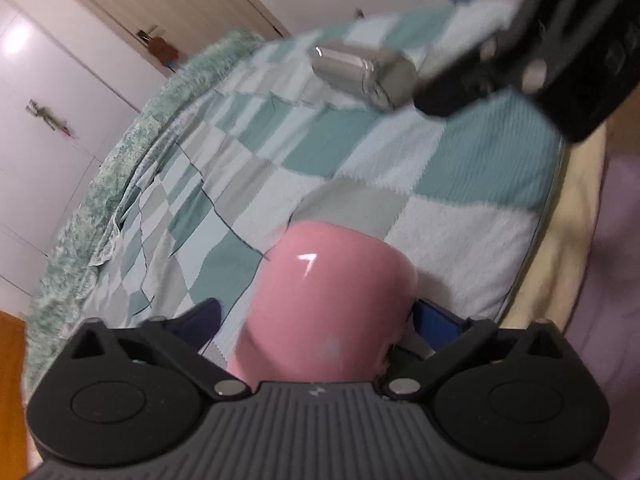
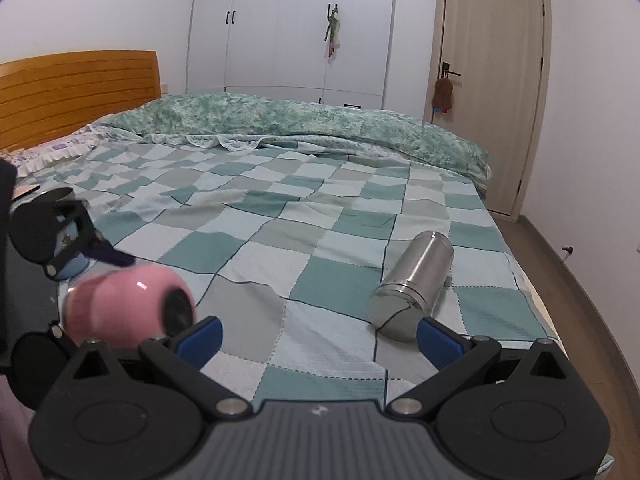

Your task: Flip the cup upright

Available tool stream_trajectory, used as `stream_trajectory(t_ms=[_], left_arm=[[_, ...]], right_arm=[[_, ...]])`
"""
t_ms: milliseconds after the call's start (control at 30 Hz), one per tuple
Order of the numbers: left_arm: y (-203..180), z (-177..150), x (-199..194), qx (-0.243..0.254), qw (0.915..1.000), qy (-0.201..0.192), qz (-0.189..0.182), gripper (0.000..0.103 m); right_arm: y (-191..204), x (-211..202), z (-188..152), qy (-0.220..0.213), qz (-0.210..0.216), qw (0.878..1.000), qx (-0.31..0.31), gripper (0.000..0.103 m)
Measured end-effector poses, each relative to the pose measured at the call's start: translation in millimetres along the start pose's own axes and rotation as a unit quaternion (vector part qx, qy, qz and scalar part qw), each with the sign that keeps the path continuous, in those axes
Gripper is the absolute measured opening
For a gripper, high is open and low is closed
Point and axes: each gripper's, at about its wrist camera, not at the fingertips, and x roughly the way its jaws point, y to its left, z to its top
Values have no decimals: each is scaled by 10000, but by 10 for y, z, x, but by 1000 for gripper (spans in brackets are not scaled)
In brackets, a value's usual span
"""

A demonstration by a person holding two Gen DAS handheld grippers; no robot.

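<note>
A pink cup (image 1: 332, 300) sits between the blue pads of my left gripper (image 1: 320, 320), which is shut on it; the view is blurred. In the right wrist view the pink cup (image 2: 124, 304) is held on its side at the left, its dark end facing right, in the left gripper (image 2: 108, 280). A steel cup (image 2: 412, 284) lies on its side on the checked bedspread (image 2: 280, 240), just beyond my right gripper's right pad. My right gripper (image 2: 320, 340) is open and empty. The steel cup (image 1: 360, 68) and the right gripper (image 1: 480, 80) also show in the left wrist view.
A green duvet (image 2: 320, 124) lies rolled along the far side of the bed. A wooden headboard (image 2: 76, 88) is at the left. A white wardrobe (image 2: 292, 28) and a door (image 2: 492, 80) stand behind. The bed's edge (image 2: 532, 280) drops to the floor at the right.
</note>
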Motion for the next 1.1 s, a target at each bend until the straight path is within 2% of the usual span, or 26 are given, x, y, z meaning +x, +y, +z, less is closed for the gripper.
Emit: stream_trajectory(t_ms=[100,167,333,467,667,733,900,967,1100], left_arm=[[176,-71,-199,-616,9977,-288,62,103],[348,-177,-324,-1122,9928,-413,-1,103],[726,-627,-607,-2261,9721,-624,-92,103],[931,-1004,-708,-2926,9546,-555,37,103],[1101,-1403,-711,-3483,9355,-578,158,103],[1120,-1479,-693,-3551,9327,-612,184,103],[1156,-1548,-585,-3602,9304,-661,178,103],[1155,-1586,-542,-3595,9304,-695,178,103],[1128,-1631,-483,-3564,9313,-736,143,103]], right_arm=[[32,-39,47,-79,116,9999,-58,103],[88,-63,96,-134,199,9996,-171,103],[409,-26,210,-117,543,9941,-928,103],[808,142,289,79,835,9787,-1873,103],[1298,509,395,522,1149,9373,-3250,103],[1445,637,404,678,1191,9175,-3735,103],[1792,1000,334,1291,1262,8488,-4970,103],[1875,1150,297,1525,1176,8307,-5223,103],[1918,1363,302,1952,1217,8185,-5264,96]])
